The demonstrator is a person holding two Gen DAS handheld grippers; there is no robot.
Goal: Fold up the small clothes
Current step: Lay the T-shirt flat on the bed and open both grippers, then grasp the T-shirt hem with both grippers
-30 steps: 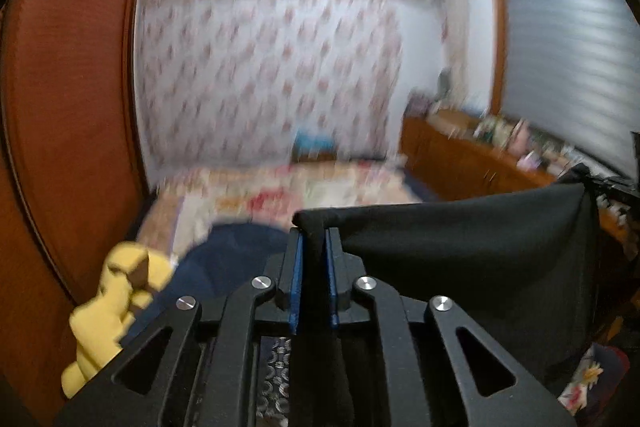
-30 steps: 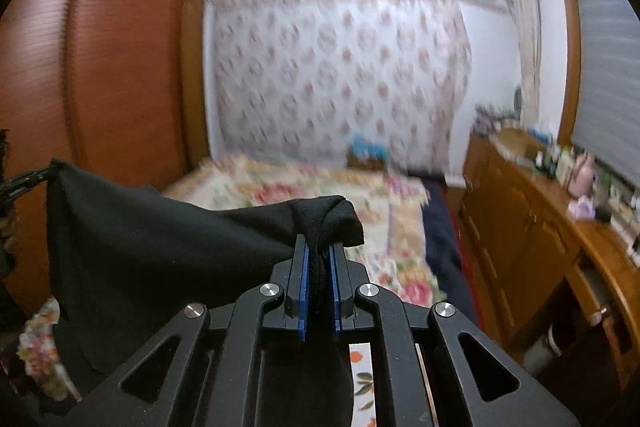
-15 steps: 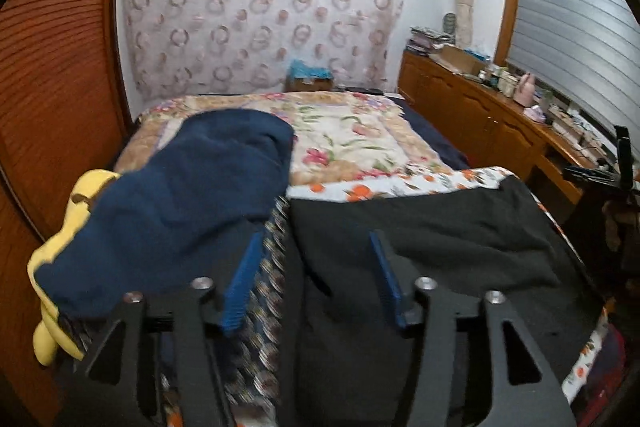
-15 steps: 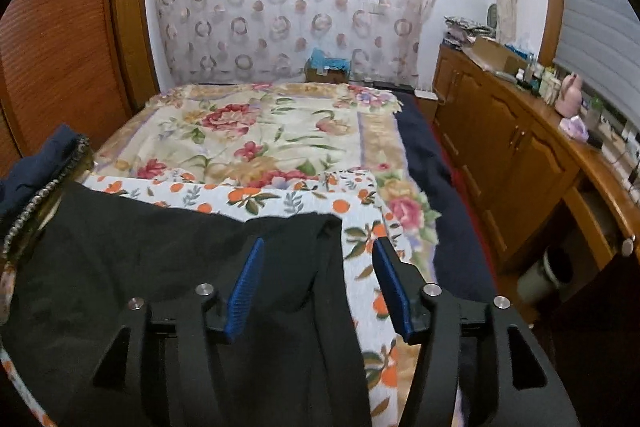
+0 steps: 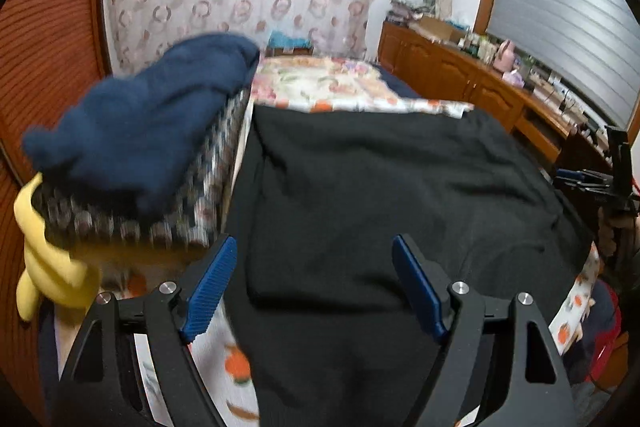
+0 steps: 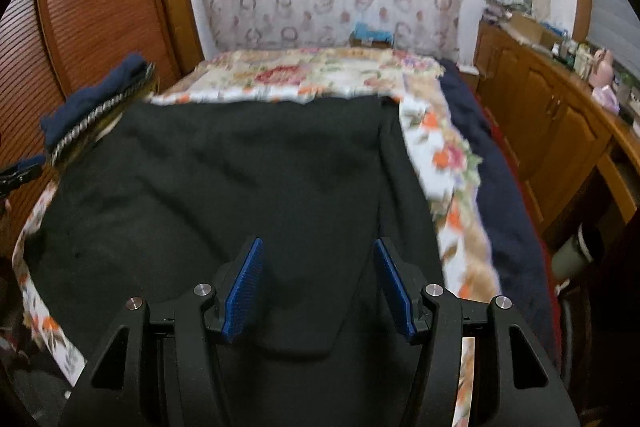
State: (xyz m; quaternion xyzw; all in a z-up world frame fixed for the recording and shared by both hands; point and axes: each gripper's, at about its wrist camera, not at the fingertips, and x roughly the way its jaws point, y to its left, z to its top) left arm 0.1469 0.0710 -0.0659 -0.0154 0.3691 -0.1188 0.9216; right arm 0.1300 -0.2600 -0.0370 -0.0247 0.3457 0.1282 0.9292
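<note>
I have both grippers over the bed, each angled down at the black garment (image 5: pixel 384 195), which lies spread flat across the floral bedspread (image 5: pixel 320 87) and fills the centre and lower half of both views.

In the left wrist view, the left gripper (image 5: pixel 314 283) has its jaws wide and opening; the blue pads (image 5: pixel 210 283) stand well apart with black cloth under the gap, and neither pad presses on it. The garment's left edge runs up the frame just right of the left pad. To the upper left of the frame sits a pile: a navy garment (image 5: pixel 148 123) on top of a patterned cloth (image 5: pixel 208 187), with something yellow (image 5: pixel 48 267) under them at the left edge. All of that is blurred. At the right edge of this frame I can make out the other gripper, dark and small.

In the right wrist view, the right gripper (image 6: pixel 318 287) has its jaws moderately apart, blue pads (image 6: pixel 244 287) either side of a strip of the black cloth, not clamping it. The garment's (image 6: pixel 224 179) right edge runs down the frame just beyond the right pad, with bedspread (image 6: pixel 448 163) showing past it. The navy garment (image 6: pixel 100 91) sits at the upper left. A wooden cabinet (image 6: pixel 560 115) runs along the right side.
</note>
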